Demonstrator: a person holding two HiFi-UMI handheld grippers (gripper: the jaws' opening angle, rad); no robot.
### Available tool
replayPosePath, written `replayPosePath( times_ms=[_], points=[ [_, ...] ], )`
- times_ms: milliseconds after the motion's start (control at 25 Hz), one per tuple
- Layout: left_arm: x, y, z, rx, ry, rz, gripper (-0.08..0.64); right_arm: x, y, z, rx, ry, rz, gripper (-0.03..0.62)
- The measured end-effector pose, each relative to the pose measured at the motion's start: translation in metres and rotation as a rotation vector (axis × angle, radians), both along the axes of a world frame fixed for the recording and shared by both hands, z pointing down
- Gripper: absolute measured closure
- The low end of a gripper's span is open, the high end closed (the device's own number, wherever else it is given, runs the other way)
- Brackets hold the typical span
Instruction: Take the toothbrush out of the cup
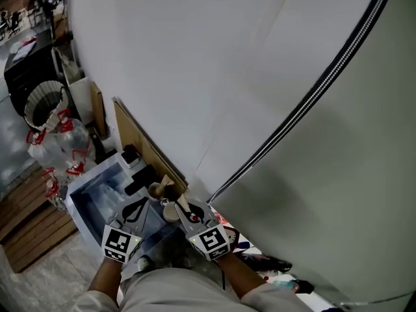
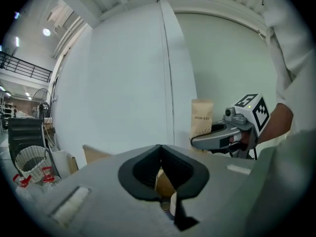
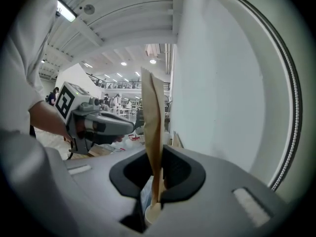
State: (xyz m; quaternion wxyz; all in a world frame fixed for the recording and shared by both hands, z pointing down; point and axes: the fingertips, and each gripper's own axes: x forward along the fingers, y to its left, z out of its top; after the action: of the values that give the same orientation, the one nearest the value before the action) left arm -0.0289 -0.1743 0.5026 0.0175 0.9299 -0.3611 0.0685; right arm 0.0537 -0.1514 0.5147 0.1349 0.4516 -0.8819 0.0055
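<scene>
**Two-handed extraction, toothbrush in the grip.** The left gripper (image 2: 162, 174) has its jaws closed on the wall of a tan cup (image 2: 164, 182). In the head view this cup (image 1: 156, 190) sits at the tip of the left gripper (image 1: 144, 205), over the cluttered worktop beside the white wall panel (image 1: 195, 77). The grip appears intended to anchor the cup, so that it neither tips nor rides up with its contents.

The right gripper (image 3: 157, 177) has its jaws clamped on the toothbrush (image 3: 150, 127) (a flat kraft-paper sleeve, taken here to be the brush in its wrapper). The sleeve stands nearly upright, and most of its length rises above the jaws. Holding it low on the sleeve keeps the long axis vertical, the direction that a straight pull out of a cup requires.

From the left gripper view the toothbrush (image 2: 202, 116) stands above the right gripper (image 2: 197, 141), to the right of the held cup and apart from it. Its lower end is hidden behind that gripper, so full clearance from the rim cannot be confirmed. By judgement the withdrawal is largely complete. In the head view the right gripper (image 1: 184, 213) lies just beside the left, their tips converging near the cup.
</scene>
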Motion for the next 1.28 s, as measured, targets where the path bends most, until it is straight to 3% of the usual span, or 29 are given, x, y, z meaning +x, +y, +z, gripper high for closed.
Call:
replayPosePath(
  times_ms=[400,920,1280],
  points=[
    [0.009,0.002,0.009,-0.036,-0.015,0.033,0.557,0.001,0.005,-0.022,0.03,-0.037,-0.002,0.561],
    [0.013,-0.002,0.006,-0.011,-0.01,0.027,0.557,0.006,0.005,-0.02,0.023,-0.04,0.005,0.561],
    [0.017,0.001,0.011,-0.035,-0.015,0.038,0.557,0.007,0.007,-0.022,0.023,-0.045,-0.001,0.561]
  ],
)
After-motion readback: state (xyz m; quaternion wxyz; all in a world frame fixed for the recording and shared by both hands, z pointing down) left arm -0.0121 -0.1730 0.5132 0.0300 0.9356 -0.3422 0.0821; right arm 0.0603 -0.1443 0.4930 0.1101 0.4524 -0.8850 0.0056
